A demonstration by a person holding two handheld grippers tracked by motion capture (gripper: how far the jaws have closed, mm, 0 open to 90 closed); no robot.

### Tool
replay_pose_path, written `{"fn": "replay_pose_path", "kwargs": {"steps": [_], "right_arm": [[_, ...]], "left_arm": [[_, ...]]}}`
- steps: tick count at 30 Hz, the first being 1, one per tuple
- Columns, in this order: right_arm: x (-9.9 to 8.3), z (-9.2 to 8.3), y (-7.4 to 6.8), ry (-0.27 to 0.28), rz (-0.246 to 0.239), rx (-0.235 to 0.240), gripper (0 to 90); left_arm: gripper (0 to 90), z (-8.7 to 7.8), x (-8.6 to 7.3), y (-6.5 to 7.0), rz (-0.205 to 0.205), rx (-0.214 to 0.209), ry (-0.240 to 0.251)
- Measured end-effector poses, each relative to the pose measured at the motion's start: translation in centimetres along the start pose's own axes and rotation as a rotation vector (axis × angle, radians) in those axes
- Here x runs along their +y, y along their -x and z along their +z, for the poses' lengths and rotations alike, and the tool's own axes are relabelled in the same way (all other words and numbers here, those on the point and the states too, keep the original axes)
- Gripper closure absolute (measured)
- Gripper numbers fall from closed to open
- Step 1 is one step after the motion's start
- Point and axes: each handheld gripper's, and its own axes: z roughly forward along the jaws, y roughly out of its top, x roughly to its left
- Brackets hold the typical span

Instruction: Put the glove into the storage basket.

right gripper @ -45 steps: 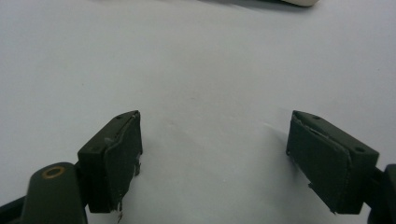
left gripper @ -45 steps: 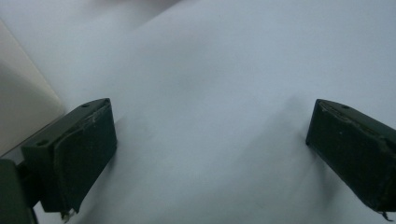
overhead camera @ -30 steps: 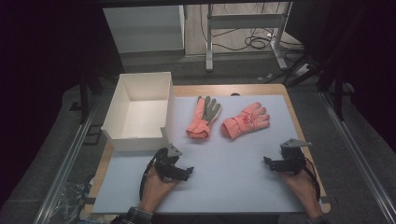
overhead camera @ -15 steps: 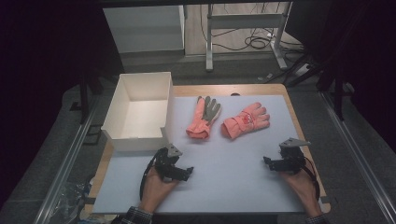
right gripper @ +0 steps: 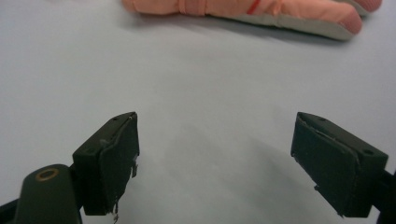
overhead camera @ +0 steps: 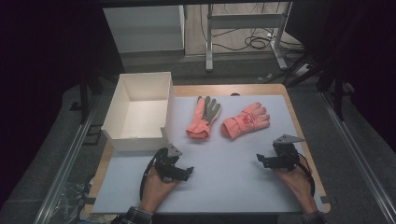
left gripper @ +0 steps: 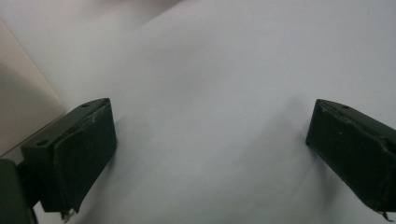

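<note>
The left gripper [overhead camera: 187, 171] rests low on the pale mat [overhead camera: 224, 186] with its 2 jaws spread wide and nothing between them; in the left gripper view [left gripper: 210, 154] bare mat lies in the gap. The right gripper [overhead camera: 259, 158] is likewise released, jaws wide apart and empty, with bare mat between them in the right gripper view [right gripper: 215, 163].

Taking the white box [overhead camera: 140, 135] as landmark: the left gripper sits just in front of the box's near right corner, and the right gripper lies well to the right of the box, near the mat's right edge. The 2 pink gloves lie right of the box, beyond both grippers. The glove with the grey palm [overhead camera: 204, 117] is near the box's right wall, fingers pointing away from the person. The second pink glove [overhead camera: 246, 120] lies further right of the box, angled, apart from the first; its edge shows at the top of the right gripper view [right gripper: 243, 11].

Each hand grips its tool from the near edge, forearms coming in low, left hand [overhead camera: 156, 189] and right hand [overhead camera: 294, 179] both close to the mat.
</note>
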Motion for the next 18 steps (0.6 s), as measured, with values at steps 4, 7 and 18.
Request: {"fn": "replay_pose_path", "kwargs": {"steps": [4,7,18], "right_arm": [[1.2,0.3,-0.7,0.013,-0.008,0.023,15.7],[2.2,0.5,-1.2,0.019,-0.019,0.040,15.7],[5.8,2.4,-2.9,0.022,-0.063,0.094,20.3]], "left_arm": [[1.7,0.0,0.0,0.0,0.000,0.000,0.000],[1.7,0.0,0.0,0.0,0.000,0.000,0.000],[1.7,0.0,0.0,0.0,0.000,0.001,0.000]]}}
